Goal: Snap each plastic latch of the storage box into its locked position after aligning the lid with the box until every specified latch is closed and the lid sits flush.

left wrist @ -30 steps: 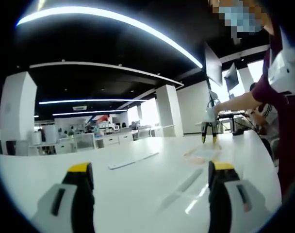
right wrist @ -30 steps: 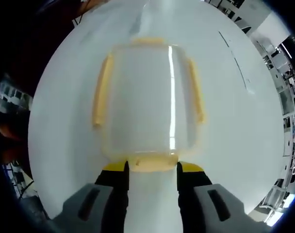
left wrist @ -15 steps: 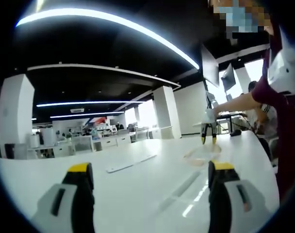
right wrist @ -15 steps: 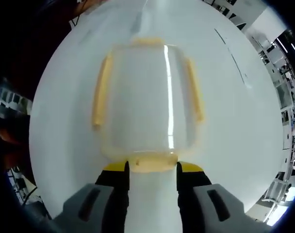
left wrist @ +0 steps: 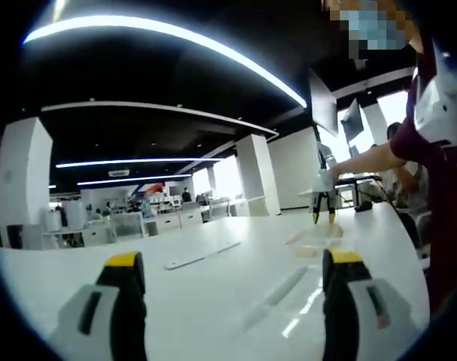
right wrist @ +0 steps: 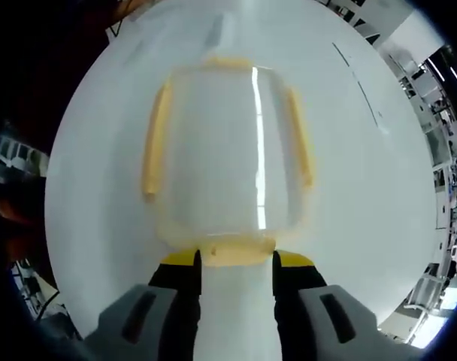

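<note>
Right gripper (right wrist: 235, 259), jaws spread, straddles the near yellow plastic latch (right wrist: 234, 252) of the clear lidded storage box (right wrist: 228, 150). Left gripper (left wrist: 232, 263) hovers wide open, holding nothing, above the white table (left wrist: 213, 286).

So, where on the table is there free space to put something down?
In the right gripper view, bare white table lies on both long sides of the storage box and beyond its far latch. The near latch, between the right gripper jaws, is crowded. In the left gripper view, table ahead of the left gripper is bare up to a flat strip.
</note>
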Demonstrator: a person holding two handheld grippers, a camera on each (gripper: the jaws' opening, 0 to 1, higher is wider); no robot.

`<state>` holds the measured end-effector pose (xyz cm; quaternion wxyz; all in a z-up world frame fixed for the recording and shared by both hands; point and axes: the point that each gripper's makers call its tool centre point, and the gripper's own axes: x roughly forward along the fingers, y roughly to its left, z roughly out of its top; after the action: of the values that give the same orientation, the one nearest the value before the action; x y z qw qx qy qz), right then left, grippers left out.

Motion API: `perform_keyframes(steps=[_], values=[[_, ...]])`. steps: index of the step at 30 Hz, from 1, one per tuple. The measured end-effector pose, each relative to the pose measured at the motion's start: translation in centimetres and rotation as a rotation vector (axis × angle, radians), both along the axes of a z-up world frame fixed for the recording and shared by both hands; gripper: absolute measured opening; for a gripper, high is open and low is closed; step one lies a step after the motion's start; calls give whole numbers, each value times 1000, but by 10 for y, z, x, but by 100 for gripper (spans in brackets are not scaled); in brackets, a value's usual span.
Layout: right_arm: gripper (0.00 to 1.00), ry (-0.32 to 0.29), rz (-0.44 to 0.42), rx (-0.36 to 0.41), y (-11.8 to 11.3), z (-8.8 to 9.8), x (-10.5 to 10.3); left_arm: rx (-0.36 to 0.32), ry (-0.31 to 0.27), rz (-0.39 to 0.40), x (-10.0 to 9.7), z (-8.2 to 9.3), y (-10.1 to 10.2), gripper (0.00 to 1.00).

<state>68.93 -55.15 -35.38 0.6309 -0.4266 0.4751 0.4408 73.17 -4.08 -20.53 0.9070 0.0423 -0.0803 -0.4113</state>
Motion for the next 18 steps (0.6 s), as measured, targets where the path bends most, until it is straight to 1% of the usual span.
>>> perform_keyframes(steps=[18], values=[[37, -2, -45, -1, -11, -2, -25, -1, -2, -33, -6, 1, -10, 100]])
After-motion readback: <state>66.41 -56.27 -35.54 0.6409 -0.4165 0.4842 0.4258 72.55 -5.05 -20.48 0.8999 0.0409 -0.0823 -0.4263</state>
